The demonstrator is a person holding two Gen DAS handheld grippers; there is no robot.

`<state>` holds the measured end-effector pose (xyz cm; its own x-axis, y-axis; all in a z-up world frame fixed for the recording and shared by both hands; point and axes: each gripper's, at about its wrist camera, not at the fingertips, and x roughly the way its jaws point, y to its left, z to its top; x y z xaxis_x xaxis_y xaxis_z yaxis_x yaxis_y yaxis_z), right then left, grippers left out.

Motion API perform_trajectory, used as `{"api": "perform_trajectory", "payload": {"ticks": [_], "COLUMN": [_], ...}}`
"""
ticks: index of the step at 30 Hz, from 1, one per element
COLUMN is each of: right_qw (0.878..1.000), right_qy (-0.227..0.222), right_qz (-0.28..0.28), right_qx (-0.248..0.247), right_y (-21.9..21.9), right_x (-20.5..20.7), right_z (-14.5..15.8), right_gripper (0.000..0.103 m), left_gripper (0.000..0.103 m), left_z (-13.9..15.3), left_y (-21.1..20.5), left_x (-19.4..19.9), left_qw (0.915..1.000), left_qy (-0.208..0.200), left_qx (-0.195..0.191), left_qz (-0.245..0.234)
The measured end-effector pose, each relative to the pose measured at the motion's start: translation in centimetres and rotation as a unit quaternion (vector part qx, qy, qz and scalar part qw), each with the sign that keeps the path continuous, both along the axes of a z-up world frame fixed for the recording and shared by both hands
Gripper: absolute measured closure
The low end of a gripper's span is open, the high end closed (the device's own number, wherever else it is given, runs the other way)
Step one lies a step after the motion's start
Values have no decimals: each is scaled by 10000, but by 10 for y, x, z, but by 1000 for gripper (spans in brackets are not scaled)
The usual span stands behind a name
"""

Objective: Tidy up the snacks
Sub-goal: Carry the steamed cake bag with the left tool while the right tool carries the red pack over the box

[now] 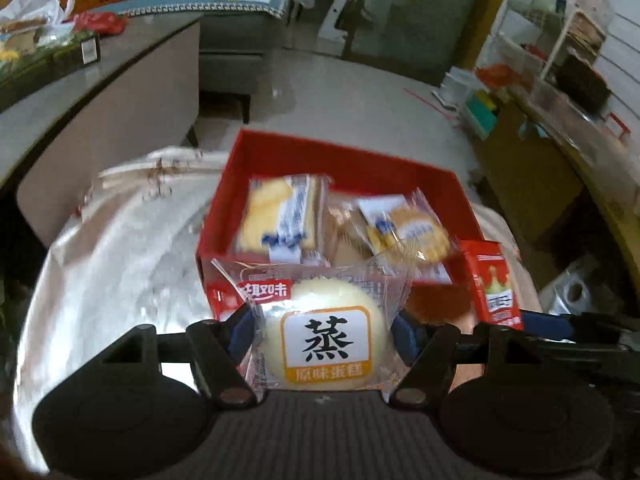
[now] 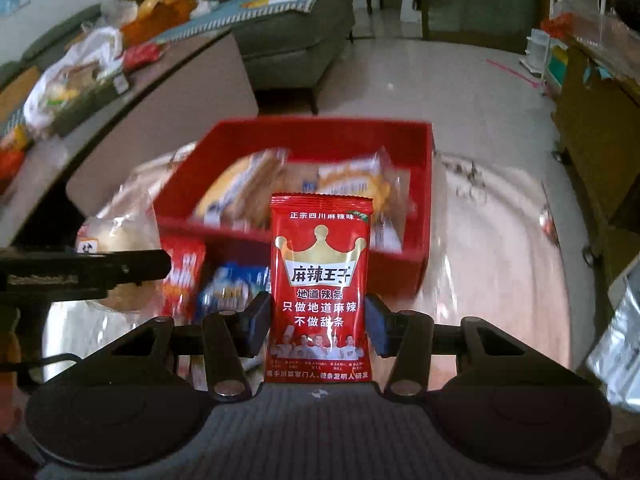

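With the left claw (image 1: 324,330) clenched on a clear-wrapped pale round steamed cake (image 1: 325,336) and the right claw (image 2: 318,322) pinching a glossy red spicy-strip sachet (image 2: 320,288), both just short of the red cardboard box (image 2: 424,184) on the silvery-covered worktop (image 1: 120,240), either slick wrapper could slip and fall outside.

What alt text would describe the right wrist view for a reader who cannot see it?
The right gripper holds an upright red spicy-snack packet in front of a red box containing wrapped biscuits. The box sits on a shiny round table, with more snack packets lying beside it.
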<state>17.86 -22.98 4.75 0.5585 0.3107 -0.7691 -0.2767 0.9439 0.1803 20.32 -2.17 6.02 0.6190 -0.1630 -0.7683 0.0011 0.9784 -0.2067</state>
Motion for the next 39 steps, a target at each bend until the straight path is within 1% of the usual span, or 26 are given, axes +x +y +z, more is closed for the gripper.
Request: {"api": "perform_trajectory", "payload": {"ticks": [3,6,10,13,20,24,27,30,35,39], "right_qw": [10000,10000,9999,9998,9996,9992,9992,9993,9992,9990], "right_qy": [-59,-64,-118,-149,-232,-339,-282,-221,-248,-259], "right_qz": [-64,-46,-24,-136,-131,-191,-276,-287,-311,-366], "right_qx": [27,-14,-70,-48,-42,41,83,13,-31,-7], "right_y": [1,5,7,3,9,7,3,5,5,1], "right_x": [15,26,37,43,52,59,64,70,75,78], "right_z": [1,-1,1,2,4,12,6,1,2,2], "right_gripper": [46,46,45,45,45,45,45,45,44,44], "left_gripper": [41,41,41,41,41,41,41,41,41,41], "left_z": [-2,-4,-4,-3,0,2,-3,-7,-7,-9], "left_y": [1,-5,-10,-11,-16,-12,-11,-11,-16,-14], "left_x": [18,33,45,52,61,68,74,77,80,82], "left_qw": [10000,9998,9997,9994,9983,9979,9980,9982,9973,9976], "left_qy": [-40,-144,-208,-291,-467,-531,-472,-426,-491,-453], "left_qx": [-44,162,105,193,361,356,395,375,532,511], "left_qz": [49,53,1,21,22,126,163,169,109,151]}}
